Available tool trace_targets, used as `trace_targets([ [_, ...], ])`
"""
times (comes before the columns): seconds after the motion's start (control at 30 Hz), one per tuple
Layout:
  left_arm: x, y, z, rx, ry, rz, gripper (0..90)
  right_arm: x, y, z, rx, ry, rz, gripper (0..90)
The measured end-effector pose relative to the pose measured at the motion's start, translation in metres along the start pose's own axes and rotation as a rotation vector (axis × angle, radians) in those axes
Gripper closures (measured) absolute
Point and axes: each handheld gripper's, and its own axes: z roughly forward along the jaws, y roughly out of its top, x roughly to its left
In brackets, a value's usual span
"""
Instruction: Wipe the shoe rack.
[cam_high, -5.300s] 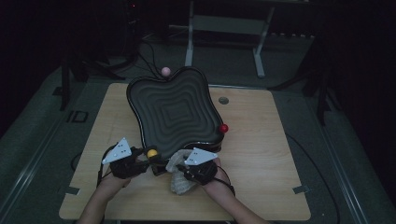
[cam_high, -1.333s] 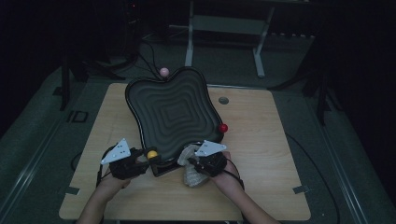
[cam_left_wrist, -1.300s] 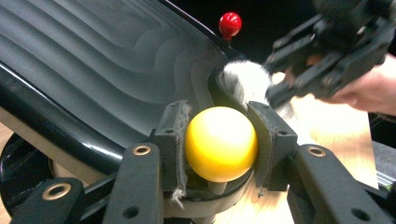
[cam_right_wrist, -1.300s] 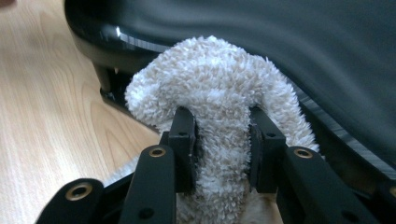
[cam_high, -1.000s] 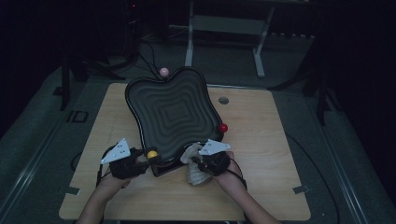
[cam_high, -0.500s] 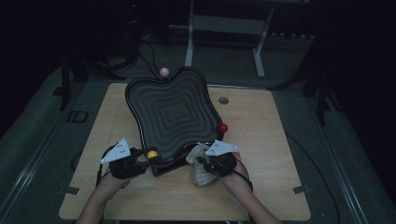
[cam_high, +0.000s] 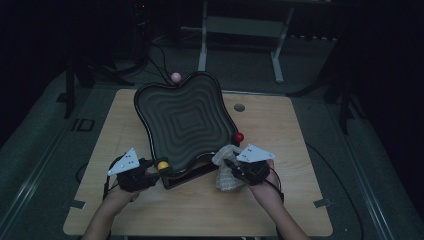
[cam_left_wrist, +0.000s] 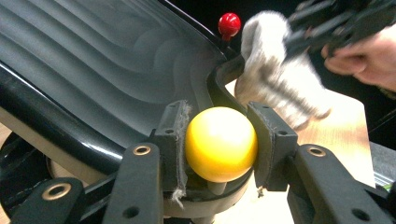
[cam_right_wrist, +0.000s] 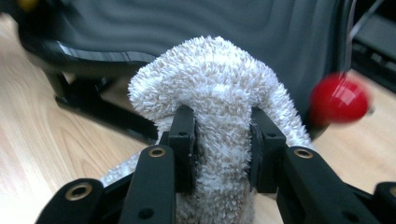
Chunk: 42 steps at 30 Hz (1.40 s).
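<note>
The left gripper is clamped on the yellow ball knob at the near edge of the black rippled tray, which tilts up away from the person. The right gripper pinches a white fuzzy cloth, draped lengthwise down toward the wooden table, beside the red ball knob.

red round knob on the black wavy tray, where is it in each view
High view: the red round knob sits at the right edge of the black wavy tray, just above the white fluffy cloth.
Left gripper view: top centre, left of the cloth.
Right gripper view: blurred, at the right, beside the cloth.
Shared landmark: the white fluffy cloth, next to the knob in all three.
</note>
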Motion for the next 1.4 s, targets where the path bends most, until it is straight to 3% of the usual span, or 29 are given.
trace_targets([
  [0.1,0.001,0.001,0.0,0.004,-0.004,0.001,59.8,-0.003,-0.011,0.01,0.026,0.019,0.026,67.4],
  [0.2,0.001,0.0,0.0,-0.003,-0.005,-0.001,59.8,-0.002,-0.012,0.009,0.039,0.019,0.019,67.4],
  [0.3,0.001,0.0,0.0,0.003,-0.007,0.0,59.7,-0.006,-0.007,0.002,0.022,-0.003,0.011,67.4],
  [0.37,0.001,0.0,-0.001,0.0,-0.009,-0.001,59.8,-0.011,-0.007,-0.001,0.006,-0.017,0.032,67.4],
  [0.57,0.001,0.0,0.0,0.0,-0.013,0.0,59.8,-0.013,-0.025,0.014,0.076,-0.019,0.041,67.3],
  [0.77,0.003,0.0,-0.001,0.001,-0.023,0.0,59.8,-0.023,-0.018,0.002,0.035,-0.053,0.057,67.4],
  [0.9,0.003,-0.001,-0.001,-0.002,-0.025,-0.002,59.8,-0.024,-0.022,0.008,0.053,-0.065,0.055,67.4],
  [1.1,0.001,0.0,-0.001,0.003,-0.016,0.002,59.6,-0.019,-0.04,0.021,0.084,-0.022,0.089,67.6],
  [1.2,-0.002,0.0,0.0,-0.001,0.007,0.001,59.1,-0.013,-0.041,0.024,0.093,-0.007,0.07,67.7],
  [1.27,-0.003,-0.001,0.0,-0.01,0.014,0.006,58.6,-0.01,-0.043,0.027,0.103,0.018,0.075,68.0],
  [1.4,-0.005,0.0,0.0,-0.003,0.035,0.012,58.6,0.003,-0.048,0.039,0.147,0.068,0.041,68.3],
])
